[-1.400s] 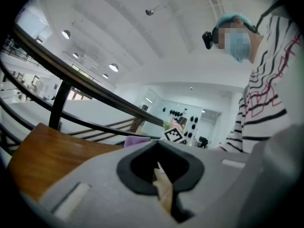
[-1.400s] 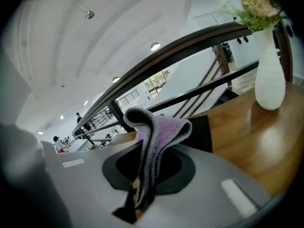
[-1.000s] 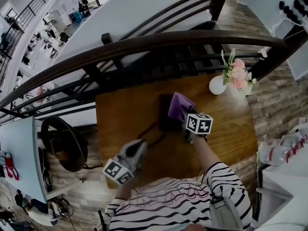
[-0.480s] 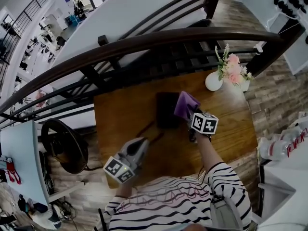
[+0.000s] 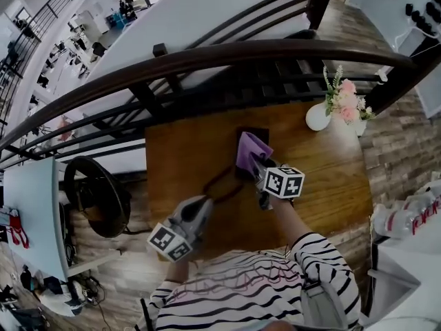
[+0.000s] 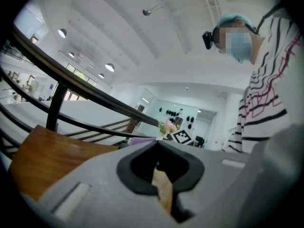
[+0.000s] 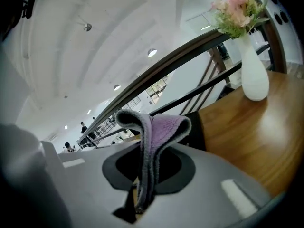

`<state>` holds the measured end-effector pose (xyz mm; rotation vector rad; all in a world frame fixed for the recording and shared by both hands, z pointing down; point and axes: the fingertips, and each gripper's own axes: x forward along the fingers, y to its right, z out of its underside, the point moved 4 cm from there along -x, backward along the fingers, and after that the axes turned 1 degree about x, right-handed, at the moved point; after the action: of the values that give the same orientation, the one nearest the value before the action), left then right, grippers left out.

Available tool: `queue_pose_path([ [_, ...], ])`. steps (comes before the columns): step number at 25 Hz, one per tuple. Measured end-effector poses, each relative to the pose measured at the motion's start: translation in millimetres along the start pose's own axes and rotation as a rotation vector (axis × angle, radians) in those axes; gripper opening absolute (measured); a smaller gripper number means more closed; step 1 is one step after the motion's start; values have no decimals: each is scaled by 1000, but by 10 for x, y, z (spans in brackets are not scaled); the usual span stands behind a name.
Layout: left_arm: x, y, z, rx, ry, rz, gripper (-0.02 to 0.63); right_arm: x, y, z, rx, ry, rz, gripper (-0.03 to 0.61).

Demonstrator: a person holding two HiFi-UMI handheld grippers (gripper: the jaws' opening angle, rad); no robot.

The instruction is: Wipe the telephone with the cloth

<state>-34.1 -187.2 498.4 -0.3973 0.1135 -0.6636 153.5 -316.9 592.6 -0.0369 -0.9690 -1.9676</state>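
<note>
A black telephone (image 5: pixel 259 134) stands on the wooden table (image 5: pixel 179 157), mostly covered by a purple cloth (image 5: pixel 248 150). My right gripper (image 5: pixel 259 165) is shut on that cloth and holds it against the phone's top. In the right gripper view the cloth (image 7: pixel 159 127) folds up out of the jaws, and the dark telephone (image 7: pixel 195 127) lies just behind it. The phone's cord (image 5: pixel 219 185) loops toward the front left. My left gripper (image 5: pixel 204 205) hovers near the table's front edge, jaws together with nothing in them, and its own view (image 6: pixel 159 171) shows the same.
A white vase (image 5: pixel 318 118) of pink flowers (image 5: pixel 348 105) stands at the table's back right corner. A dark curved railing (image 5: pixel 207 57) runs behind the table. A black round stool (image 5: pixel 96 198) sits on the floor to the left.
The right gripper has swept the cloth leftward, from the phone's right edge onto its middle. The left gripper has stayed in place.
</note>
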Motion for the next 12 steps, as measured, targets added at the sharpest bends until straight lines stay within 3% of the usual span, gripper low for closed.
queue_pose_path([
  [5, -52, -26, 19, -3, 6, -30, 2, 336, -98, 220, 19, -75, -42, 37],
  [12, -101, -51, 36, -4, 8, -43, 2, 448, 108, 325, 42, -117, 13, 37],
])
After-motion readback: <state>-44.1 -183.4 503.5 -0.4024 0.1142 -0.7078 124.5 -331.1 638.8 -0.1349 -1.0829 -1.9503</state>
